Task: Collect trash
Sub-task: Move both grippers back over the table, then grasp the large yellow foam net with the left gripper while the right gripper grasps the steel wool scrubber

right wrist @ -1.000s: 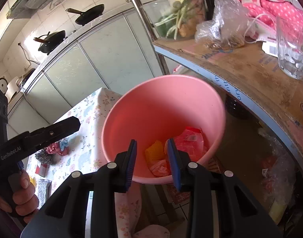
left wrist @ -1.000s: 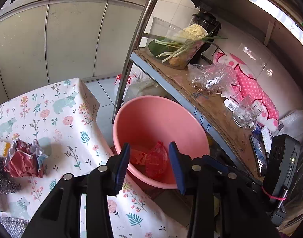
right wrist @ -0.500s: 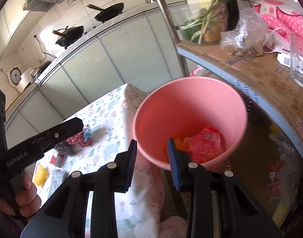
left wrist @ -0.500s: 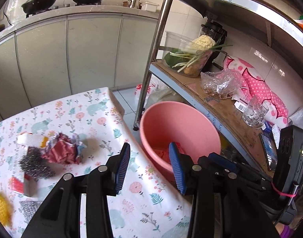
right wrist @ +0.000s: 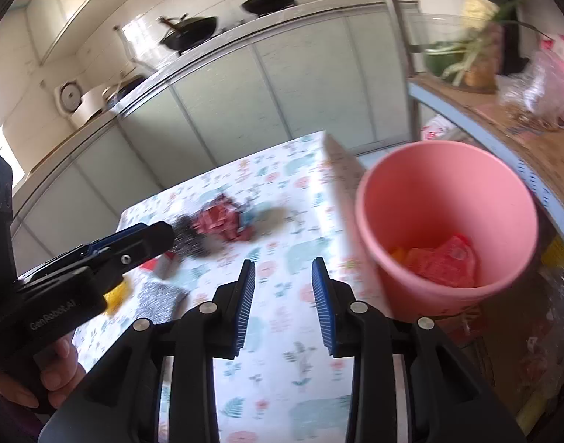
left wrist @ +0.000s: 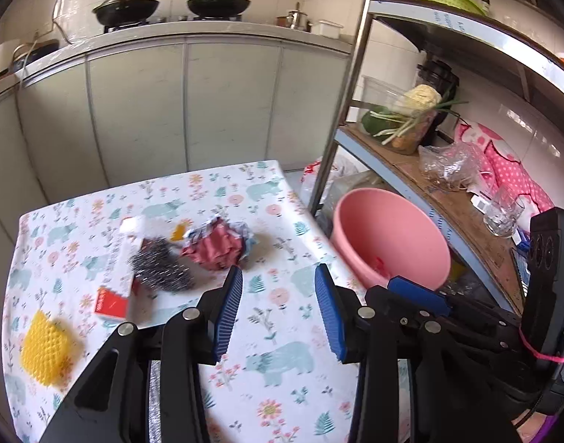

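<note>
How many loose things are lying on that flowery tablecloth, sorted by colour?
Red: 2, the crumpled wrapper and the small box
Silver: 1, the steel scourer
Yellow: 1, the sponge
Grey: 1, the cloth
White: 1, the block
Total: 6

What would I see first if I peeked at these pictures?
Probably the big pink bucket beside the table, with red and orange trash already inside. Next, the crumpled red wrapper on the flowery tablecloth, right beside a shiny steel scrubber. Both pairs of blue-padded tongs are empty.
</note>
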The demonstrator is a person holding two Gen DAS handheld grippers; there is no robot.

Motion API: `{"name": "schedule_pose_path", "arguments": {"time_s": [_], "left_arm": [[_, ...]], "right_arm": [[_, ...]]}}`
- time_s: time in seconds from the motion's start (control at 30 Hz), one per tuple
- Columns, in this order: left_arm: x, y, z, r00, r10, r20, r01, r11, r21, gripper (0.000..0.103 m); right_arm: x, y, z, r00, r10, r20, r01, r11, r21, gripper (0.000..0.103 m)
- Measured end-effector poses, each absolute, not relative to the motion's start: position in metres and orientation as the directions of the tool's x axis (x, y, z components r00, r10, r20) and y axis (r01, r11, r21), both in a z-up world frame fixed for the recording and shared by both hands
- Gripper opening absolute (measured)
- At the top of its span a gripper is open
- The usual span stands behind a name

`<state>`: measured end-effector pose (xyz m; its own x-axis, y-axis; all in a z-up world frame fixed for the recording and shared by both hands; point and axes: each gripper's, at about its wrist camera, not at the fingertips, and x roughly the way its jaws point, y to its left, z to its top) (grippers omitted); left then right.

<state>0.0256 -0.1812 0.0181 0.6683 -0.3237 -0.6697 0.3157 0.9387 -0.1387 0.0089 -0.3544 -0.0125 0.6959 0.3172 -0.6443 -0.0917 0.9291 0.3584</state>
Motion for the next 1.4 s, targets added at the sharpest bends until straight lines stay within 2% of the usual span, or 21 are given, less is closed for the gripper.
{"name": "schedule_pose_path", "arguments": {"time_s": [0.3,0.5,0.7,0.97,1.2,1.4], "left_arm": [[-0.002,-0.109,-0.001,0.705,-0.214,-0.676,0.229,0.971,-0.068,0.04],[-0.017,-0.026,-0.01,0.716,-0.112,-0.689,0.135,0.991,-0.02,0.04],[-0.006,0.039,-0.029,0.685,-0.039,-0.727,0.002,0.999,-0.052,0.04],[0.013,0.062,-0.059,0.635,-0.045,-0.771,-0.039,0.995,-0.09,0.04],[0.021,0.059,-0.072,0.618,-0.037,-0.786,-0.044,0.996,-0.082,0.04],[0.023,0.058,-0.075,0.62,-0.03,-0.784,-0.056,0.995,-0.082,0.04]], "right_arm": [[-0.001,-0.29,-0.017,0.628,0.432,-0.647,-0.247,0.899,0.361,0.033],[-0.002,-0.272,-0.029,0.578,0.463,-0.671,-0.26,0.885,0.387,0.033],[0.004,-0.251,-0.043,0.489,0.512,-0.706,-0.283,0.859,0.427,0.033],[0.002,-0.217,-0.048,0.426,0.535,-0.73,-0.367,0.839,0.401,0.035],[0.008,-0.216,-0.054,0.419,0.527,-0.739,-0.357,0.844,0.4,0.035],[0.008,-0.221,-0.056,0.465,0.467,-0.752,-0.311,0.882,0.355,0.035]]}}
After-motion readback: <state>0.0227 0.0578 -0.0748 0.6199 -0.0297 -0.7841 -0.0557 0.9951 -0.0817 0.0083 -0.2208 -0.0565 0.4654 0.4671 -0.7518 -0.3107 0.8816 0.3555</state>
